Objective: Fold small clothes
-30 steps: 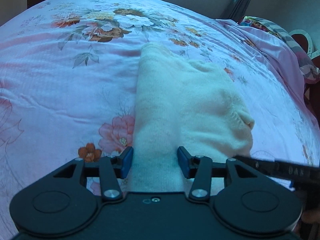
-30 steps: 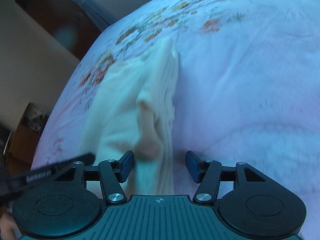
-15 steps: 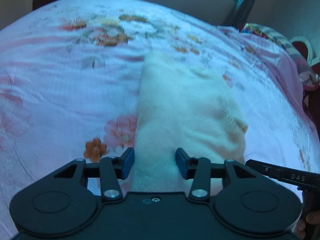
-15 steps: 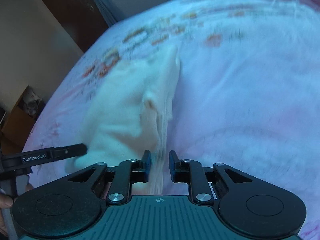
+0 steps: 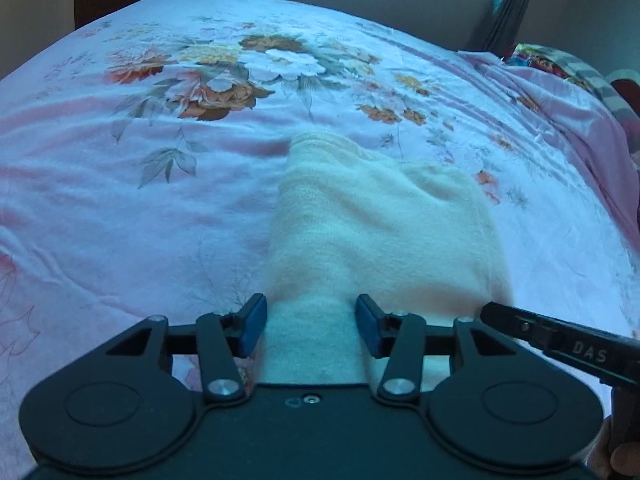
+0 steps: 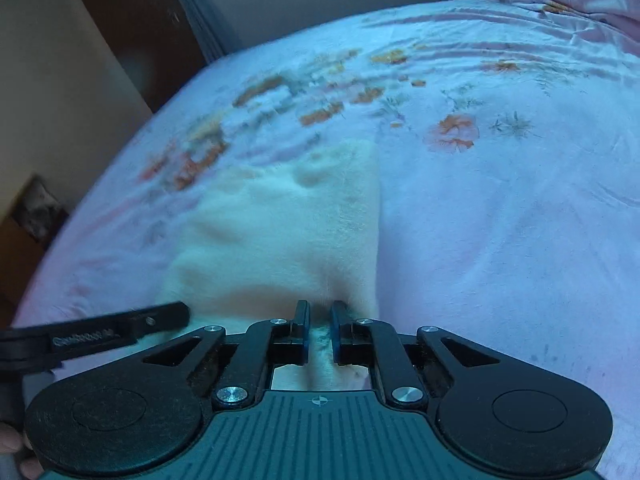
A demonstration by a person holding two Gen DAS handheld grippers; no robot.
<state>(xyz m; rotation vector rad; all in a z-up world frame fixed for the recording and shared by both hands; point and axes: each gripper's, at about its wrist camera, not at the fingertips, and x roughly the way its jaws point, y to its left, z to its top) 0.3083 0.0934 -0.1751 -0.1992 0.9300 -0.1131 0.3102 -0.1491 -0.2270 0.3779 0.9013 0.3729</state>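
A second before, the right tongs (image 6: 320,332) had stood wide open astride the near right corner of the cream garment (image 5: 372,232). In the right wrist view at this moment the blue pads had drawn almost together and were closing further, with a pinch of the cream knit bunched between them at lower centre of the frame. The left tongs (image 5: 310,326) had changed far less: about half open and widening slightly, they straddled a broad band of the garment's near left edge, and from the left wrist view I could not tell whether the pads pressed on the cloth or merely flanked it. The small lump of fabric that had stuck up along the garment's right side was gone, and that side now lay smooth and taut. My reading is that the near hem was now secured at least at its right corner, so the fold of that end away over the rest could begin, provided the left side was gripped as well. The garment lay on the pink floral bedspread (image 5: 140,208), in the lower middle of both views. Its long axis ran from the tongs at the bottom of the frame up toward the middle, with a narrower rounded end pointing away toward the large flower print (image 5: 248,68) at upper centre of the left wrist view.
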